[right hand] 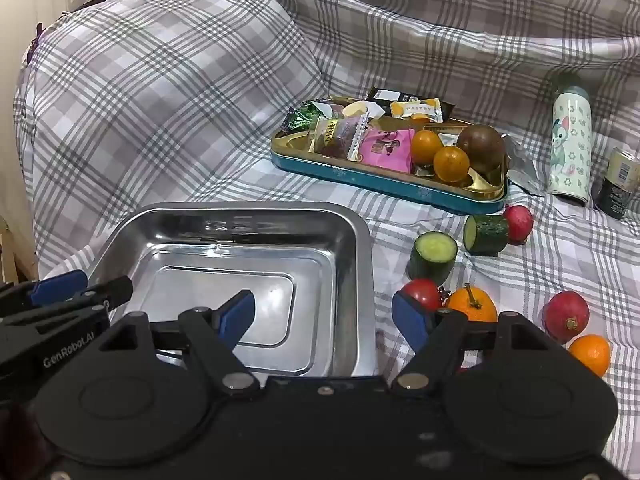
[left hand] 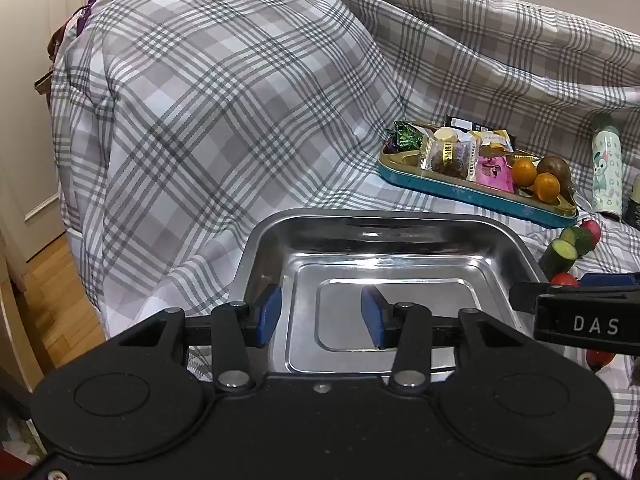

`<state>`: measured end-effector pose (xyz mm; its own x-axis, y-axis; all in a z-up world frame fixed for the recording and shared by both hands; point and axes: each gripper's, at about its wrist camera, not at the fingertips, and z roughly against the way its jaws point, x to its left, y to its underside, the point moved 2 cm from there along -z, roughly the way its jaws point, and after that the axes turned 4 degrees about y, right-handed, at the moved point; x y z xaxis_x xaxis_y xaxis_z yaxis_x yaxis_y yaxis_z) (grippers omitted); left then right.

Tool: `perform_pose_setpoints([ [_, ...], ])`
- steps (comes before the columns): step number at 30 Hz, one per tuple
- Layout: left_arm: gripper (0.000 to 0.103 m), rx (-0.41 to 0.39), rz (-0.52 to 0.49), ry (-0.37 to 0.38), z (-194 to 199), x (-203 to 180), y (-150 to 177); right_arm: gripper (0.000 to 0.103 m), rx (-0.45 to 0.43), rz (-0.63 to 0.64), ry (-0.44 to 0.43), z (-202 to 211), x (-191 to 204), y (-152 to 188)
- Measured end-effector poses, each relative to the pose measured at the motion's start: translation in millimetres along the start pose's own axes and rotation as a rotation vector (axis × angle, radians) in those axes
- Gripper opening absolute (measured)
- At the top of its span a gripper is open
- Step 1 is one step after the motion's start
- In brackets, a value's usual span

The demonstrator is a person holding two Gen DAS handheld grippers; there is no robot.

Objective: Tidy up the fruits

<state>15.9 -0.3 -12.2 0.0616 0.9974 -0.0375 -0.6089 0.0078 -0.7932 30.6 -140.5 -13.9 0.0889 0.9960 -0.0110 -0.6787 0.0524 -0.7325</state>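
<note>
Over the steel tray (right hand: 360, 240), both hand-held grippers, left (left hand: 322, 316) and right (right hand: 324, 316), gape wide, empty.

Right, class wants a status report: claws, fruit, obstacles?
Both claws, left and right, open, holding nothing. Shiny steel tray bare. Red tomato and stemmed orange nearest. Nothing blocking.

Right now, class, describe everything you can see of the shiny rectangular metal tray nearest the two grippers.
The shiny rectangular metal tray looks like polished steel, with rounded corners, sloping walls, a rolled rim and a stepped flat bottom that mirrors the light. It holds nothing. It sits level on the grey checked cloth, left of the loose fruit. The open left gripper hovers over its near part; the open right gripper straddles its right rim. Whether either touches it is unclear.
</note>
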Motion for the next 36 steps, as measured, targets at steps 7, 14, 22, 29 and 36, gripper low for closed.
perform_pose_setpoints([
  [7, 0.052, 0.006, 0.007, 0.017, -2.6, 0.7, -0.3, 0.077, 0.003, 0.007, -0.003, -0.3, 0.2, 0.0],
  [14, 0.052, 0.004, 0.004, 0.014, -0.6, 2.4, -3.0, 0.077, 0.005, 0.005, -0.011, -3.7, -4.8, 3.2],
  [22, 0.052, -0.003, 0.003, 0.014, 1.1, 1.7, -1.0, 0.077, 0.011, -0.002, -0.006, -3.7, -1.5, 1.2],
  [29, 0.052, -0.003, 0.002, 0.013, 1.1, 1.5, -0.7, 0.077, 0.015, -0.004, -0.012, -3.3, -0.8, 1.8],
  [36, 0.052, -0.003, 0.003, 0.013, 1.0, 1.3, -0.6, 0.077, 0.014, -0.005, -0.011, -2.8, -0.1, 1.3],
])
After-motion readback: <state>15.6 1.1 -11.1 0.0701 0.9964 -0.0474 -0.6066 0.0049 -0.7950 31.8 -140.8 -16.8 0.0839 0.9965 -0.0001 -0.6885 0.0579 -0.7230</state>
